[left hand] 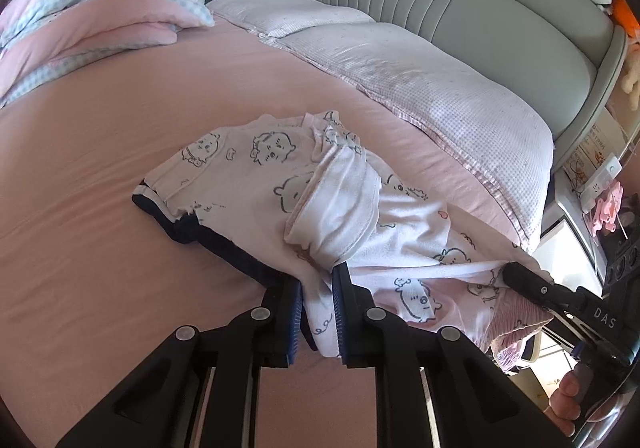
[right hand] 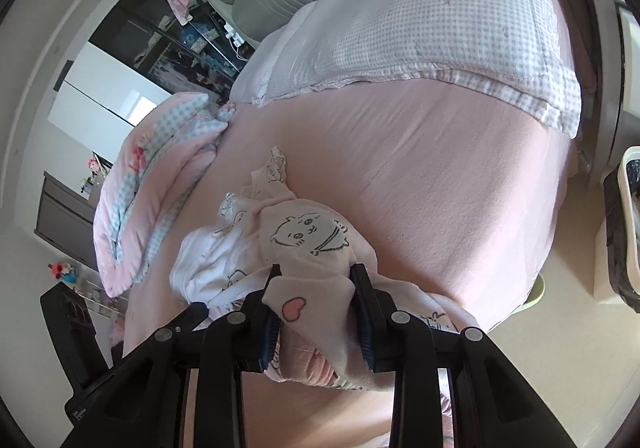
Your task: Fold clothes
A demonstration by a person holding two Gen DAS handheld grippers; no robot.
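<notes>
A pale pink cotton garment printed with cartoon bear faces (left hand: 256, 184) is seen spread over the pink bed sheet (left hand: 100, 208), directly ahead of both tools, partly bunched, with a white inner layer turned out near its middle. A dark navy garment with a white stripe (left hand: 176, 220) is seen beneath it, ahead and to the left of the left hand-held gripper (left hand: 318, 300).

The left hand-held gripper is pinching a fold of the printed fabric between its blue pads; the cloth is drawn into a narrow waist at the grip, so some tension is judged to be carried. The right hand-held gripper (right hand: 316, 300) is likewise pinching a thick bunch of the same garment, a pink heart print showing between its fingers. In the left wrist view it (left hand: 532, 288) is seen to the right, with a strip of cloth pulled taut toward it.

Two edge points are held apart, presumably so the cloth can be kept stretched and lifted evenly. Whether the garment is being opened out or carried over into a fold cannot be settled. A grey checked pillow (left hand: 440, 88) lies beyond.
</notes>
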